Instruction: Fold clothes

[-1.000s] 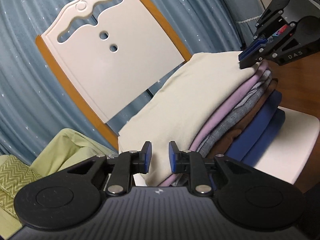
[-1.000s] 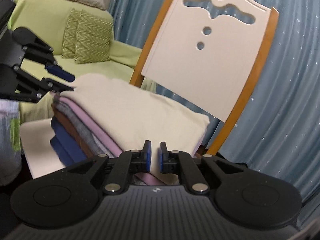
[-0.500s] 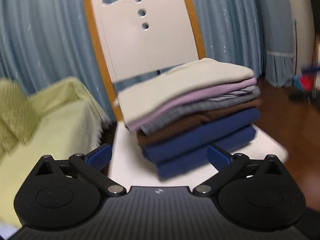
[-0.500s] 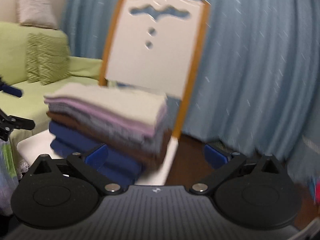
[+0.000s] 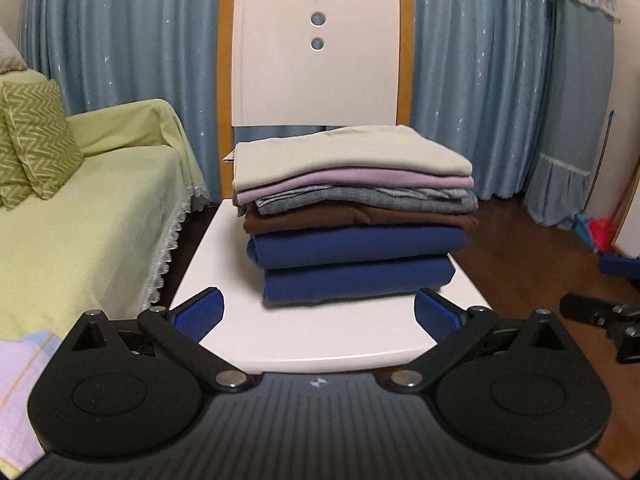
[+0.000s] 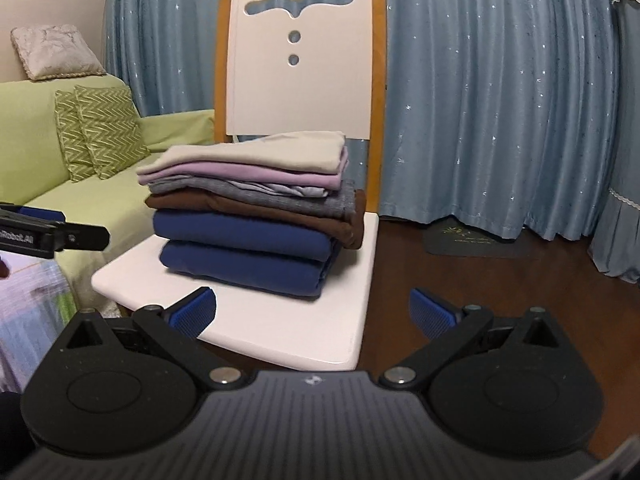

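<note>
six folded garments are sitting in a neat stack on the white chair seat, mid-frame in both views: cream on top, then lilac, grey, brown and two navy pieces. the left hand-held gripper is hanging in front of the seat with its jaws spread wide and nothing between them; the right hand-held gripper is doing the same. judging by this, the folding of these pieces is looking finished. a pale checked cloth is showing at the lower left edge, possibly waiting; whether it needs folding is unclear.
</note>
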Tool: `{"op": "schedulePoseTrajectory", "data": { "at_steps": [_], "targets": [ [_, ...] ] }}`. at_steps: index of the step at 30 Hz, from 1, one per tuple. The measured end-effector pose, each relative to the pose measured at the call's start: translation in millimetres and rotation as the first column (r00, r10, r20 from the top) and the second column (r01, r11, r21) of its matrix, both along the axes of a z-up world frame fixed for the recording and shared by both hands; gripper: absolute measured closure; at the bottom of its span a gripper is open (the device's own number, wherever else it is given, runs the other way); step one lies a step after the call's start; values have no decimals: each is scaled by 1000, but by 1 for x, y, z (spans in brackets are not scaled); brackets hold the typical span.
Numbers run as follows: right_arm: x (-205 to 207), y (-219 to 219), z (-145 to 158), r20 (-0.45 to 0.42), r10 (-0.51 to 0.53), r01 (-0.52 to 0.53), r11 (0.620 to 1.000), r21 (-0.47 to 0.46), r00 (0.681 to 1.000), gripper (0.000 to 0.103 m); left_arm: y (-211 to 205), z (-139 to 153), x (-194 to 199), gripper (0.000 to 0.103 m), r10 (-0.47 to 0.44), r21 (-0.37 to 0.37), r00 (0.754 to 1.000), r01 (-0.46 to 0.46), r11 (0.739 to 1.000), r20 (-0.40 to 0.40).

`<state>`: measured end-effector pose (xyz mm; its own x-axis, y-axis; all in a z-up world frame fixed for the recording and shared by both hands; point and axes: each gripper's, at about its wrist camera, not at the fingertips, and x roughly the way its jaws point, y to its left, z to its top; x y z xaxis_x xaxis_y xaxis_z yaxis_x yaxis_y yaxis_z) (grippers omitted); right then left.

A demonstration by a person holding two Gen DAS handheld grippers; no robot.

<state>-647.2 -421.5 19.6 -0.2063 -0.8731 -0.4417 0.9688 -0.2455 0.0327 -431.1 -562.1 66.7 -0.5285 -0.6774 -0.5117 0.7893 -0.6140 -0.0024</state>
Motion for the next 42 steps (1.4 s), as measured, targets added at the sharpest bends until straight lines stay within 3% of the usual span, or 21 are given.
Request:
{"op": "schedulePoseTrajectory", "data": {
  "at_steps": [5, 19, 42],
  "targets": [
    [4, 3, 8, -19, -2, 2, 1000, -5, 1000, 1, 5, 2, 2, 1, 17, 9, 999, -17, 1000, -30],
    [12, 3, 7, 0, 10, -10, 1000, 19, 1000, 1, 10, -4, -4, 1, 20, 18, 1000, -20, 1000, -11],
    [8, -3, -2, 37, -9, 8, 999, 42, 999, 1, 15, -19, -17, 1, -6, 31, 997, 4, 1000, 73]
  ]
}}
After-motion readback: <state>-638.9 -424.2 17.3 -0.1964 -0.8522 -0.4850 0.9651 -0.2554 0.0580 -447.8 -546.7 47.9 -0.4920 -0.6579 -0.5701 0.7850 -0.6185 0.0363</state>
